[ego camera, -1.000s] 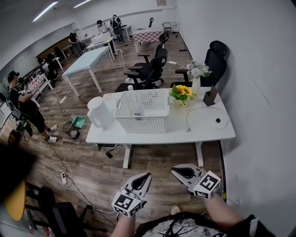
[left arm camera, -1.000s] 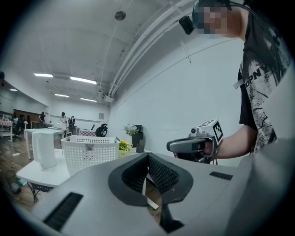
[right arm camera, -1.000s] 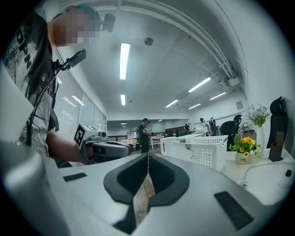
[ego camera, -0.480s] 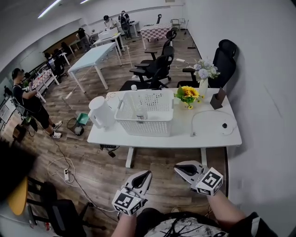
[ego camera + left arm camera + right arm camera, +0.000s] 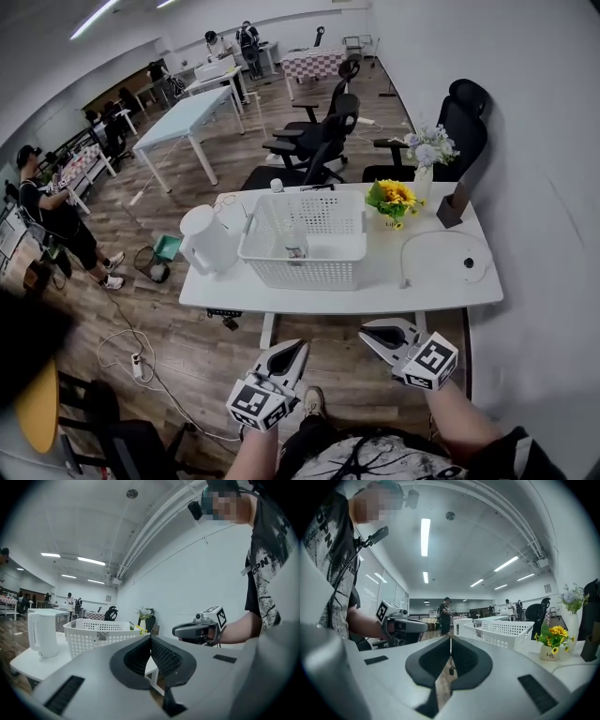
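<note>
Nearest, left tongs (image 5: 298, 346): jaws closed flat on each other with nothing between them; held low over the wooden floor (image 5: 187, 328), tip aimed at the worktop's near edge.
Right tongs (image 5: 366, 331): likewise closed and empty, level with the left pair and apart from it, just short of the same near edge.
Handling: by my judgement both pairs are best kept level, apart from one another and clear of the near edge, tips facing the basket's long wall.
White rectangular worktop (image 5: 375, 286): its long axis runs left to right across the head view.
White perforated plastic basket (image 5: 300, 267): stands left of the worktop's middle, mouth upward, long axis along the worktop's length; a small clear bottle (image 5: 296, 242) shows inside it.
White electric kettle (image 5: 206, 239): upright at the worktop's left end, just beside the basket.
White looping cable (image 5: 405, 255): lies on the right end.
Small pot of yellow sunflowers (image 5: 394, 197): near the far edge, right of the basket.
White vase of pale flowers (image 5: 429, 150): at the far right corner.
Black office chairs (image 5: 319, 141): beyond the far edge.
Person in dark clothes (image 5: 47, 211): well apart, far left.
</note>
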`<state>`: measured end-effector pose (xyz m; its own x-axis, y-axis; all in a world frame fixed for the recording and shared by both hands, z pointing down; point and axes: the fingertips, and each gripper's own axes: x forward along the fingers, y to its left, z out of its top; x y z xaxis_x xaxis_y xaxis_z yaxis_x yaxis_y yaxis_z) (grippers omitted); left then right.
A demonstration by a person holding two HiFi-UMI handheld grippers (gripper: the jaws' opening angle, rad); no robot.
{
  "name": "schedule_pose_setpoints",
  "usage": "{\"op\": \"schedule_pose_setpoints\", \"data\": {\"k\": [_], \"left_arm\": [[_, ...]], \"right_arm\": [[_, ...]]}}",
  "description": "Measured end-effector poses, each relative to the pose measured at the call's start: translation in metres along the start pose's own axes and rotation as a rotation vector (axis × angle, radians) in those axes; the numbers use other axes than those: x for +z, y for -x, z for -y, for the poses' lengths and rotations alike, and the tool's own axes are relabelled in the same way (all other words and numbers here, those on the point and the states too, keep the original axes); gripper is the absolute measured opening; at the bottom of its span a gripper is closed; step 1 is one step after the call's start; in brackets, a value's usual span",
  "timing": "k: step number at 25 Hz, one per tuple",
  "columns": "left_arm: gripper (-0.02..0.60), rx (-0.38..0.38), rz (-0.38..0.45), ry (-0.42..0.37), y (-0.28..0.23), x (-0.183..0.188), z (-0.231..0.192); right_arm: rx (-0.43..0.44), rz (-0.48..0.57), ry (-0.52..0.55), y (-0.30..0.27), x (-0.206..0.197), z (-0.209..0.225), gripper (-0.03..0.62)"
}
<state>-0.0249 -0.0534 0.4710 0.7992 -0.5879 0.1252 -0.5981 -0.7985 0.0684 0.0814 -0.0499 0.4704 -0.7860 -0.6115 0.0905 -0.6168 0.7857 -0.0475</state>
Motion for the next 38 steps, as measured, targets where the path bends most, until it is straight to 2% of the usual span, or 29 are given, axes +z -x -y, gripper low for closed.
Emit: {"op": "schedule_pose_setpoints", "data": {"k": [5,18,28,35,38], "left_arm": [[0.011,-0.054,-0.001,-0.02,-0.016,0.014,-0.05],[0.011,-0.155,-0.001,-0.046,-0.045,0.036,-0.169],[0.011,-0.239,0.032,-0.071,-0.056,0.047,-0.211],[0.011,-0.274,0.044,-0.051,-0.064,0.048,-0.217],[0.011,-0.28,0.046,-0.041,-0.068,0.047,-0.219]], "right_arm": [[-0.044,0.019,-0.031,-0.042,0.012,0.025,0.023],[-0.18,0.051,-0.012,-0.136,0.039,0.079,0.023],[-0.263,0.062,0.04,-0.169,0.065,0.097,0.023],[-0.298,0.037,0.079,-0.173,0.086,0.111,0.023],[-0.288,0.018,0.103,-0.178,0.099,0.12,0.023]]}}
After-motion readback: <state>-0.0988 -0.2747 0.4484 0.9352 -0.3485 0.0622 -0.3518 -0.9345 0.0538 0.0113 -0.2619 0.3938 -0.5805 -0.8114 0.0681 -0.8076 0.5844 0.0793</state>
